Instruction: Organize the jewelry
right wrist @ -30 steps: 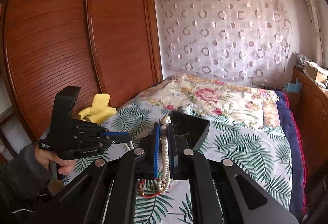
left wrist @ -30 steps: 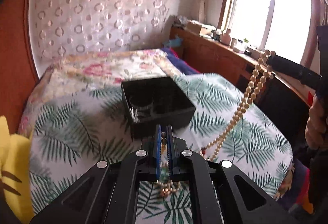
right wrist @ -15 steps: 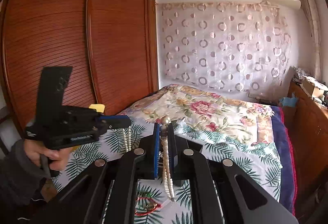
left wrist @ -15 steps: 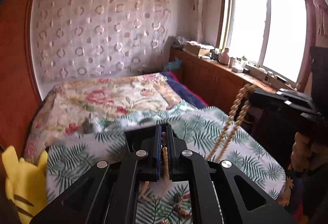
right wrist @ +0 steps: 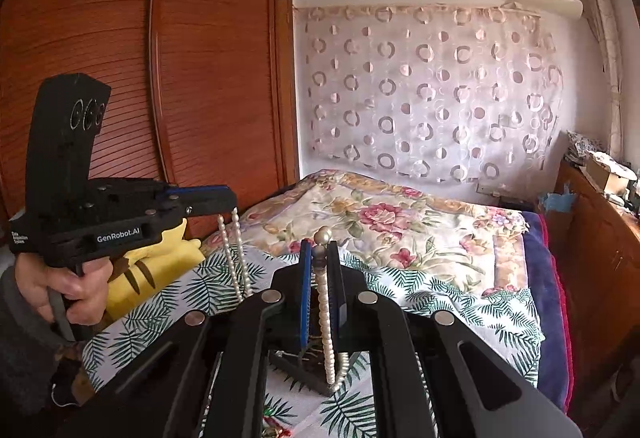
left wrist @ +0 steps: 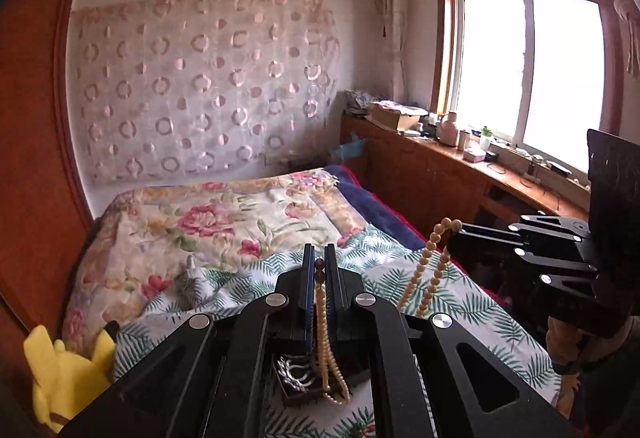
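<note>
Hanging between the two grippers, the pearl necklace (right wrist: 325,322) is lifted above the black jewelry box (right wrist: 316,370), which sits on the palm-leaf cloth (right wrist: 440,302) over the bed. The left gripper (left wrist: 319,270) is clamped on one part of the strand (a dark bead shows at its tips), and the right gripper (right wrist: 321,254) is clamped on another part, a round bead sticking up above its tips. The loops droop toward the box, where silver pieces (left wrist: 294,374) lie. A yellow plush toy (left wrist: 60,374) rests at the bed's edge.
</note>
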`<control>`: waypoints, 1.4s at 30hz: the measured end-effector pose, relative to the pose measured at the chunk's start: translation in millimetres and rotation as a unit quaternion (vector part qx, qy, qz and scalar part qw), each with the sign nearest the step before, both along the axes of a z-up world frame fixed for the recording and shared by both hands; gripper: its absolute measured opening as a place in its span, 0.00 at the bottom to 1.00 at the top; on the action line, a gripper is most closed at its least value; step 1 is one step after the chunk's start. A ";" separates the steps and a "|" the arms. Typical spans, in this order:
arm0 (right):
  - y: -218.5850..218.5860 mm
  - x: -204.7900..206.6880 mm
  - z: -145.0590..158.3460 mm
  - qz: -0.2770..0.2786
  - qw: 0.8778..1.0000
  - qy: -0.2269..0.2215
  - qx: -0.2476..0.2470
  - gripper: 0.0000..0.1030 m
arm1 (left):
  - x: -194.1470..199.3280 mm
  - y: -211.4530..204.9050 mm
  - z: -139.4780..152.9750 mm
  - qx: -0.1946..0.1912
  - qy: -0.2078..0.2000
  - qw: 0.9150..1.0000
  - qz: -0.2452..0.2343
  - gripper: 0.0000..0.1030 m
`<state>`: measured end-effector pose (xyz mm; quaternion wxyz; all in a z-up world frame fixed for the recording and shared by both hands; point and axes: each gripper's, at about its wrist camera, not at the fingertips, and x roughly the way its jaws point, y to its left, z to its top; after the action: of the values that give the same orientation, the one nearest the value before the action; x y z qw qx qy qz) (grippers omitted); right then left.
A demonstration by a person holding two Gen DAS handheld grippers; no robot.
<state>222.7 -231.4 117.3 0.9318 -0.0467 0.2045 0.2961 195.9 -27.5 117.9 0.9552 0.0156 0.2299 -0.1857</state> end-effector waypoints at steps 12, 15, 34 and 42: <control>11.9 19.1 9.6 -0.001 1.000 -0.004 0.000 0.08 | 12.0 -3.5 5.6 0.003 0.001 1.000 0.003 0.04; 19.4 28.1 3.3 -0.002 1.000 0.003 -0.008 0.08 | 25.7 -3.0 0.0 0.004 0.013 1.000 0.007 0.04; 52.2 79.9 -119.7 -0.011 0.989 0.126 -0.071 0.09 | 47.3 7.5 -146.4 0.009 0.133 0.991 0.012 0.04; 48.4 73.8 -120.3 -0.001 0.990 0.131 -0.057 0.13 | 31.6 16.2 -152.2 0.005 0.125 0.992 0.026 0.32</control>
<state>296.5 -183.0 -3.0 0.8933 -0.0601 0.3411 0.2863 227.5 -11.3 -34.3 0.9235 -0.0092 0.3483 -0.1606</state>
